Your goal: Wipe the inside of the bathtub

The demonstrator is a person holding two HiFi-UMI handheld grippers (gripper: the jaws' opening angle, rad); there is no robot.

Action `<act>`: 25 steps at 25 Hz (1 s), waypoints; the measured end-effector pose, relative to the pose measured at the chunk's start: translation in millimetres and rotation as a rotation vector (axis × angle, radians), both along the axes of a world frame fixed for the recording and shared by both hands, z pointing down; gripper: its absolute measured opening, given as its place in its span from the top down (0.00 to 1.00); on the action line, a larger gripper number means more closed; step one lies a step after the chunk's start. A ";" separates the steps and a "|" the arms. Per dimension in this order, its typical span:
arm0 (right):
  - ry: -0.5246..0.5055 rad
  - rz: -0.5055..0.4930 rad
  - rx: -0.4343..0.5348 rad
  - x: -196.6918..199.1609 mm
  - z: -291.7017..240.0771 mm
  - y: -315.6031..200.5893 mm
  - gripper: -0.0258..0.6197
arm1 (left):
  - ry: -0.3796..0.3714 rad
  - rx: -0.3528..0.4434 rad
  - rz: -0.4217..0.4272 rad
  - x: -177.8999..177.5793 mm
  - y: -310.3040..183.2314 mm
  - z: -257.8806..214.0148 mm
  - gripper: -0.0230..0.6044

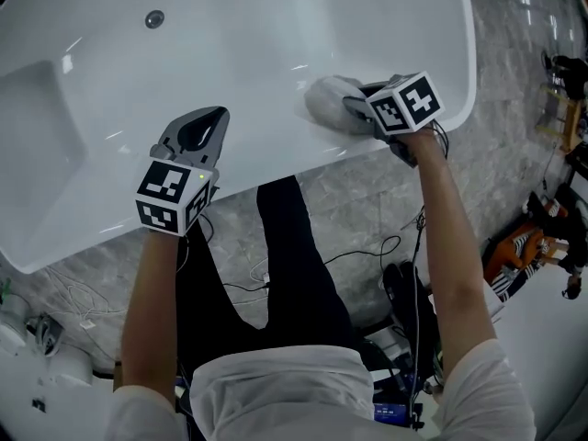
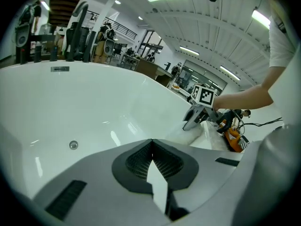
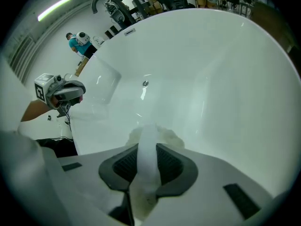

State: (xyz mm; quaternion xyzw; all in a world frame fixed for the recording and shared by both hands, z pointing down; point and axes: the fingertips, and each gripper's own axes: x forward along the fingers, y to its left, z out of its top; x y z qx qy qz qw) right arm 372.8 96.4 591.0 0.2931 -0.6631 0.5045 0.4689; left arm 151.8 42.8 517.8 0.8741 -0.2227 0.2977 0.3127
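The right tool [image 1: 356,108] clamps a white cloth [image 1: 327,99] against the bathtub [image 1: 239,72] near-right inner wall; the left tool [image 1: 202,131], closed and empty, hovers to its left.

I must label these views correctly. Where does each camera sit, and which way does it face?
Head view: on the head, facing steeply down at the bathtub; arms, left gripper and right gripper show.
Left gripper view: rides that gripper, facing along its shut jaws across the bathtub; right arm shows.
Right gripper view: faces along jaws clamping the cloth; left arm shows.
Shared: all see the round fitting.
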 end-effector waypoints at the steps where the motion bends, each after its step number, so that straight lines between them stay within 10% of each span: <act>1: -0.009 -0.005 -0.003 -10.2 1.2 -0.9 0.81 | -0.003 -0.001 -0.008 -8.6 -1.3 0.8 0.95; 25: -0.208 -0.167 -0.028 -277.9 -8.8 -17.4 0.80 | -0.050 0.009 -0.308 -227.0 0.5 -19.9 0.95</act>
